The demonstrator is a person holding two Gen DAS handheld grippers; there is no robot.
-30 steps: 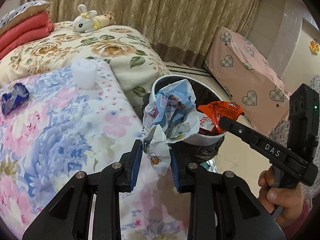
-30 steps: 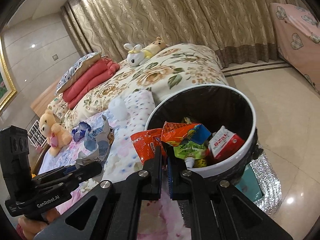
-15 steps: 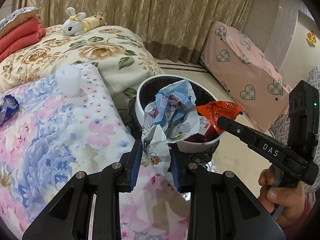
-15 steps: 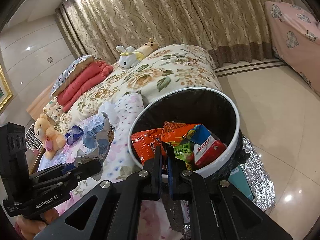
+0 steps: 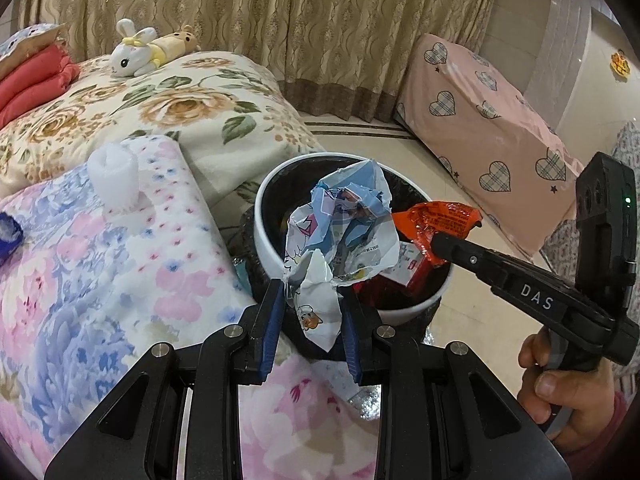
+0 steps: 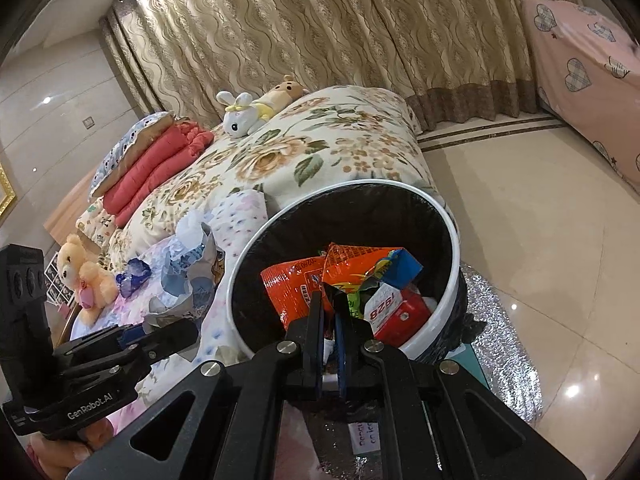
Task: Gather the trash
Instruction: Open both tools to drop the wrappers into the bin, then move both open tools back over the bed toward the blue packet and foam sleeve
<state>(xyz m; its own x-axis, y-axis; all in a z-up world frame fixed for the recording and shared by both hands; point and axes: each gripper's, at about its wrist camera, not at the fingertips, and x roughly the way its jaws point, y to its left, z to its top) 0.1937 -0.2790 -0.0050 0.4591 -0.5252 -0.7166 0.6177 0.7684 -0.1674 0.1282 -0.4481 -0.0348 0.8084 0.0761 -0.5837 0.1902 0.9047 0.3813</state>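
A crumpled blue-white wrapper (image 5: 340, 236) was clamped between the left gripper's (image 5: 312, 320) jaws, above the white trash bin (image 5: 272, 240). The right gripper's (image 6: 329, 312) jaws were pressed together on an orange snack packet (image 6: 348, 268) over the bin, beside the bed (image 5: 120, 248).

Bright, even indoor light; glare on glossy floor (image 6: 540, 248); sharp, fisheye-bent, dark corners.

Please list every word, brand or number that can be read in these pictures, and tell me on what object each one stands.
"DAS": on a finger of the right gripper.
"GenRobot.AI": on the body of the left gripper.
"1928", seen turned: on the red and white carton in the trash bin.
Print on the orange wrapper, the crumpled blue and white wrapper and a floor label: too small or cut off.
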